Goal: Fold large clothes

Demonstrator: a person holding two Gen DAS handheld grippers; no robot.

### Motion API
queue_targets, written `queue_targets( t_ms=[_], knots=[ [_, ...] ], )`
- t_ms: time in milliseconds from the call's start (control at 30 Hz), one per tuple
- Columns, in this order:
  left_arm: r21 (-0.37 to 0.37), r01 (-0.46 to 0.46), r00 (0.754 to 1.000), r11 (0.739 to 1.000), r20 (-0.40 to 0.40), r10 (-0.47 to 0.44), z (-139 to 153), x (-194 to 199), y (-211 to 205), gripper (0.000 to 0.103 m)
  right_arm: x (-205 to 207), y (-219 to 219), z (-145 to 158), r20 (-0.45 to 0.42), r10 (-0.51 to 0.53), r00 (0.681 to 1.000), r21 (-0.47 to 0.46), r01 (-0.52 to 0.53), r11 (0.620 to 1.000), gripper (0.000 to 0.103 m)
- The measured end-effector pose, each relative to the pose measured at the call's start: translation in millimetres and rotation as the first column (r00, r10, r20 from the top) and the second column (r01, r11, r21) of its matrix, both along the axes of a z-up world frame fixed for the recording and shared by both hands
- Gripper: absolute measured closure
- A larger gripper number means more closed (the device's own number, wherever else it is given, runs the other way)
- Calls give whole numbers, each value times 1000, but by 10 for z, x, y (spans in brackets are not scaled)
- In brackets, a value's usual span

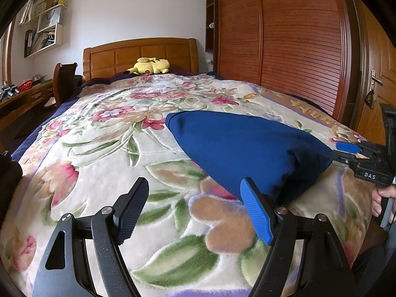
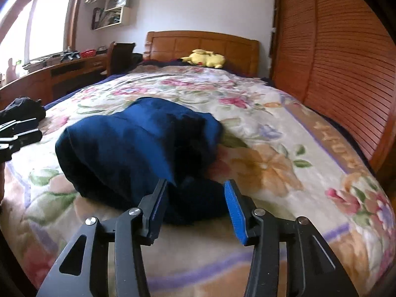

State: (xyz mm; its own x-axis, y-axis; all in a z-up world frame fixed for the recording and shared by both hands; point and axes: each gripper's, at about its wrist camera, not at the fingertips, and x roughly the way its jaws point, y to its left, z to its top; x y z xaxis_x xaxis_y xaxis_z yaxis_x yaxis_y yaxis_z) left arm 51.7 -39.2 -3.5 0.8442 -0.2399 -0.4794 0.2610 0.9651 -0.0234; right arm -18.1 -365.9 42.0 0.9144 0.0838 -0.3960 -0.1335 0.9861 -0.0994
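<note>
My left hand-held gripper (image 1: 194, 208) is hovering wide open, gripping nothing; my right hand-held gripper (image 2: 195, 204) is gaping around the blue garment (image 2: 138, 148), which is lying bunched on the bed (image 2: 284, 163) at twelve o'clock.

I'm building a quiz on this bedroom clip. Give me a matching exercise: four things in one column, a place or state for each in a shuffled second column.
Things:
1. blue garment
2. yellow plush toy
3. left gripper
4. red basket

Places or states:
A. on the desk
B. by the headboard
C. open, holding nothing
D. bunched on the floral blanket

Pairs: 1-D, 2-B, 3-C, 4-A
</note>
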Motion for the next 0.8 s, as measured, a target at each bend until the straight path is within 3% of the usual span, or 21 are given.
queue_targets(
  t_ms=[200,433,667,800],
  knots=[
    [5,1,1000,1000,-8,-1,-18,16,-2,26,-88,-77,-83,-33,-37,999,6,37,999,54],
    [13,-6,1000,1000,-4,6,3,65,-6,26,66,-81,-112,-95,-1,996,58,6,998,54],
    [10,-32,999,999,-23,32,122,400,68,26,379,17,-99,-155,23,988,74,-12,997,47],
    [50,-31,999,998,-42,33,173,779,24,26,530,30,-79,-164,20,986,84,-6,996,43]
  ],
)
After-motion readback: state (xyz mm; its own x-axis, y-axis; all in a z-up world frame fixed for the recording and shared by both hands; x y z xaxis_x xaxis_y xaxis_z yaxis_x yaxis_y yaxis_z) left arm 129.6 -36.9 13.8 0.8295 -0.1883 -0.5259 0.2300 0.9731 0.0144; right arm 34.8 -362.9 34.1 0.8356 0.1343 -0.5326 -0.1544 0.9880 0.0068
